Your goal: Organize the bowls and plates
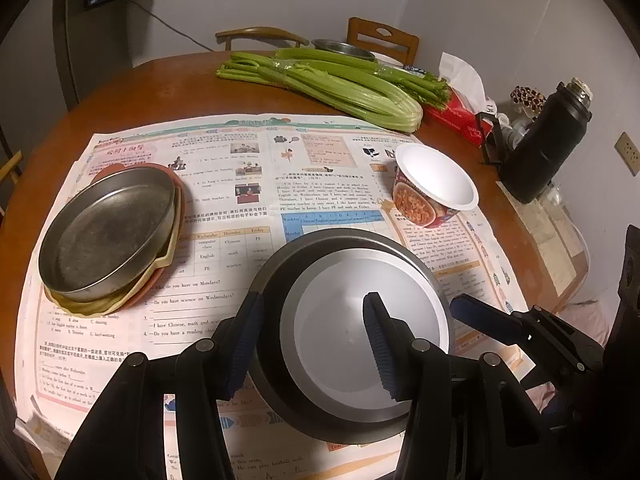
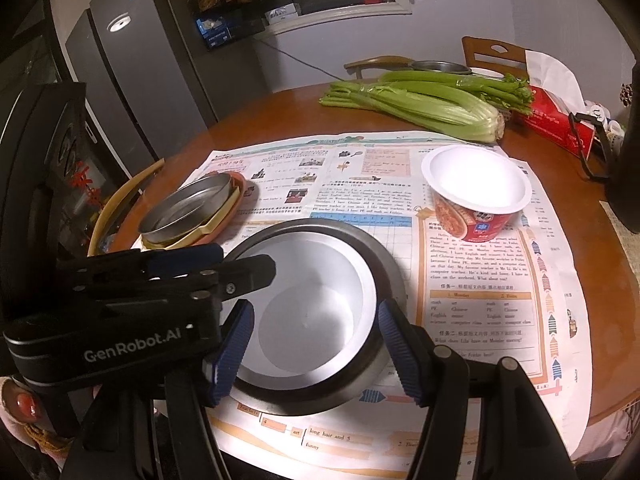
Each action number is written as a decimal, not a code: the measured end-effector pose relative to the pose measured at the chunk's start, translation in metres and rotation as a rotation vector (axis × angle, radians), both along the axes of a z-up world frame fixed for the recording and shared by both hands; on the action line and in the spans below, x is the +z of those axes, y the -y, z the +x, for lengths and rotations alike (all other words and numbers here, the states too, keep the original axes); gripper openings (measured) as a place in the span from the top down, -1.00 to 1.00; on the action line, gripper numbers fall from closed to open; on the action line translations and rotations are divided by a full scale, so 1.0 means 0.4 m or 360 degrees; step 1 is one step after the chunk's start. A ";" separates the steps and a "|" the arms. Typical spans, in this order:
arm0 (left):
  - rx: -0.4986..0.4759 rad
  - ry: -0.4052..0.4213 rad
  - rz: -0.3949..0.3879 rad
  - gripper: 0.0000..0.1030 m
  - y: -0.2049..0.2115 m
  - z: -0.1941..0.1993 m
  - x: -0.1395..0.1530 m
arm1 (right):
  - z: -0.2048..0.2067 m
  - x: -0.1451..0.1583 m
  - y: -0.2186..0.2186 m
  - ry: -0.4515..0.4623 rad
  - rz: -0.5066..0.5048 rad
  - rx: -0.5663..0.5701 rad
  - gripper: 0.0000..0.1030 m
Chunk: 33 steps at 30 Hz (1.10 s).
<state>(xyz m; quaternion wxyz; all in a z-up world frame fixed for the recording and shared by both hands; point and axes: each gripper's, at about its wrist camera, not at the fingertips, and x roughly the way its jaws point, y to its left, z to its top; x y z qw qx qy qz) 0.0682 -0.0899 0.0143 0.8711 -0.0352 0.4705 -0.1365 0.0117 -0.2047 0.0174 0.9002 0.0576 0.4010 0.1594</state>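
1. The metal bowl (image 1: 340, 412), with a white bowl (image 1: 352, 344) nested inside, sits on the newspaper (image 1: 224, 216) on the counter (image 1: 168, 84).
2. Left gripper (image 1: 310, 344): fingers spread, straddling the near-left rim, apparently for a rim grasp.
3. Right gripper (image 2: 316, 352): fingers spread, either side of the near rim.
4. Plate stack (image 1: 108, 236): apart, far left; noodle cup (image 1: 434, 184) unsorted.

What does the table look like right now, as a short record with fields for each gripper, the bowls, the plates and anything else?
left gripper: open, fingers astride near rim of metal bowl
right gripper: open, straddling same bowl
dark metal bowl with white bowl nested inside: on printed paper sheet
round steel pan: stacked on cream and orange plates
red paper noodle cup with white interior: upright, apart
celery bunch: far side of table
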 end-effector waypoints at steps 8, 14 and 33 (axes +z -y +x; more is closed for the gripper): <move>0.0029 0.0038 -0.0007 -0.04 -0.013 -0.008 0.022 | -0.008 0.015 0.016 0.0048 0.0016 -0.0029 -0.27; 0.0034 0.0088 0.0000 -0.11 -0.012 -0.013 0.044 | -0.016 0.030 0.033 0.0094 0.0038 -0.0050 -0.27; -0.0002 0.0186 0.0026 -0.16 0.009 0.007 0.088 | -0.032 0.092 0.102 0.0387 -0.0052 -0.0254 -0.39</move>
